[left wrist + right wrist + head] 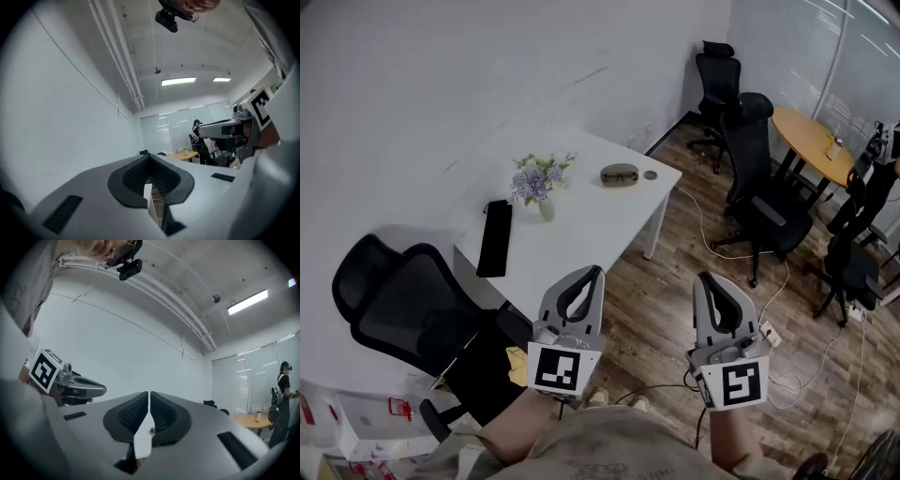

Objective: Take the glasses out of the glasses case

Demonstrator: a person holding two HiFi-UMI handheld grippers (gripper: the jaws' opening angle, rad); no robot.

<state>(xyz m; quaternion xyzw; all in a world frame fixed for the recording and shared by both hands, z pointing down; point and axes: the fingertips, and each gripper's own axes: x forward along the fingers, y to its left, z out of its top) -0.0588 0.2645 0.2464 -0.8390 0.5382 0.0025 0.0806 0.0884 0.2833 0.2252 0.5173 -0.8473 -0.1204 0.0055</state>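
Bare top on the white table (591, 230) separates the flower vase (540, 185), the black slab (495, 237) left of it and the glasses case (620, 174) upper right. An office chair (408, 305) blocks the lower-left edge; wood floor (670, 281) lies open rightward.

Head view looks steeply down; both gripper views face across the room, sharing its round table (809, 137).

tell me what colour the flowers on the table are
Pale purple flowers, clearest in the head view.

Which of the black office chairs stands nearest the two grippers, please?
The black office chair at lower left in the head view, at the white table's near end; the other chairs stand across the room by the round table.
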